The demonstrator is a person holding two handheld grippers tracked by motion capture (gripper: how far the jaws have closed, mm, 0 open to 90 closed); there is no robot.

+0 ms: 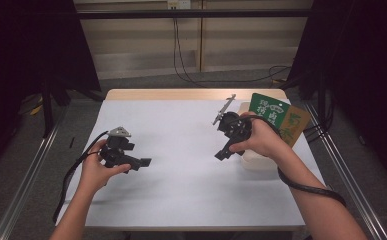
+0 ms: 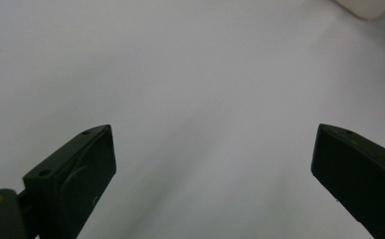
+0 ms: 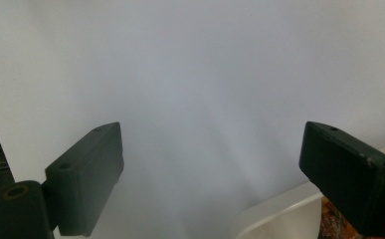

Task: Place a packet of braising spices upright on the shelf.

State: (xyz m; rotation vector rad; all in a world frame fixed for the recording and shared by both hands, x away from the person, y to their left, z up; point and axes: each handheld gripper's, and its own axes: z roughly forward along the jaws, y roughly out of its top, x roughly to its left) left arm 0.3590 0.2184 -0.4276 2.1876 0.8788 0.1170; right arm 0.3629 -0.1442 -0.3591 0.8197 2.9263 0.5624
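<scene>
Packet (image 1: 276, 118), green and tan with printed characters, stands tilted in a white tub (image 1: 255, 161) near the counter's right edge, and that is the thing nearest my right tool (image 1: 223, 153). My right hand (image 1: 261, 137) hangs just in front of the packet and over the tub, with the tool pointing down and left toward the bare white counter (image 1: 191, 165). In the right gripper view its jaws stand wide apart with nothing between them, and the tub's pale rim (image 3: 279, 211) curves in at the lower right. My left tool (image 1: 142, 162) is well apart from all this, over the left part of the counter, pointing right. In the left gripper view its jaws are also spread wide and empty, with a corner of the tub (image 2: 366, 6) at the top right. A cable trails from each tool.
</scene>
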